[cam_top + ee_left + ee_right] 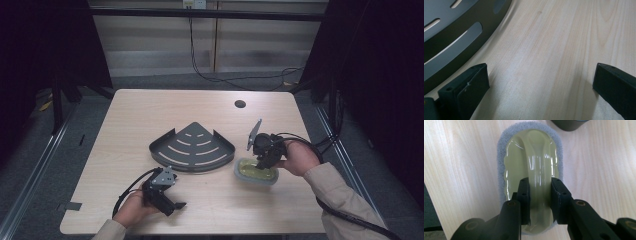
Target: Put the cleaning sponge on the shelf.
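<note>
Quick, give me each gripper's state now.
Left gripper: open, holding nothing.
Right gripper: closed on the scrubber's green handle.

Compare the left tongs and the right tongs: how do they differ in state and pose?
The left tongs stand wide open with nothing but bare table between their jaws; the right tongs are shut on the raised handle of the green scrub pad. In the high view the left tongs lie low near the table's front edge, while the right tongs point down onto the scrub pad beside the dark corner shelf. Both are hand-held, black and trail cables.
</note>
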The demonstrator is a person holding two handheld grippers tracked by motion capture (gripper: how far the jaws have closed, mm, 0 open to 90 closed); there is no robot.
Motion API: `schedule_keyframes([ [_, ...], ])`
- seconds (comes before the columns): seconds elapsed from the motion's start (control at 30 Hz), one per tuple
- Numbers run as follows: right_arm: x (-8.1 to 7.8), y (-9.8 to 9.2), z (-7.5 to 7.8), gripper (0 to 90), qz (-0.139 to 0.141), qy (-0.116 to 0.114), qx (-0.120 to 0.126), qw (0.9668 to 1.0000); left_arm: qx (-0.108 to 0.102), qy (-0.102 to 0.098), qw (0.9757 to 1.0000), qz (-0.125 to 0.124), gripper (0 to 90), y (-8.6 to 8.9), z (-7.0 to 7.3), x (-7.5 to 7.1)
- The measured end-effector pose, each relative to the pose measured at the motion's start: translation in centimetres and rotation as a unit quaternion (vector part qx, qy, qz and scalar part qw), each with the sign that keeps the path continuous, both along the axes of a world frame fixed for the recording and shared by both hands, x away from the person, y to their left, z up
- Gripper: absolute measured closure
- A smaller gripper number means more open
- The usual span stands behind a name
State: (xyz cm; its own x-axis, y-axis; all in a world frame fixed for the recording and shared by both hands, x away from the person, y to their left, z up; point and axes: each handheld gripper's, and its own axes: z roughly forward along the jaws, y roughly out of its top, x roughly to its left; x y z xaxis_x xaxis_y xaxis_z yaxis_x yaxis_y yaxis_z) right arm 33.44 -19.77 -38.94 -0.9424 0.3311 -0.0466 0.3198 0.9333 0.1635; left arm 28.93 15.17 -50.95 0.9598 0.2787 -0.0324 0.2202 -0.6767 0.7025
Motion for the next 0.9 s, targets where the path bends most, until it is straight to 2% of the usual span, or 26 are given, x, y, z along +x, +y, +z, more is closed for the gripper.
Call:
schedule_keyframes([
  [0.3,0.9,0.4,1.4,71.8,-0.02,-0.008,0.002,0.9998,0.001,0.001,1.0,-0.002,0.0,0.0,0.0,0.0],
  [0.47,1.3,0.8,1.8,71.8,-0.034,-0.009,0.003,0.9994,0.002,0.002,1.0,-0.001,0.0,0.0,0.0,0.0],
  [0.9,2.6,2.0,2.5,71.8,-0.049,-0.018,0.004,0.9986,0.001,0.001,1.0,-0.002,0.0,0.0,0.0,0.0],
])
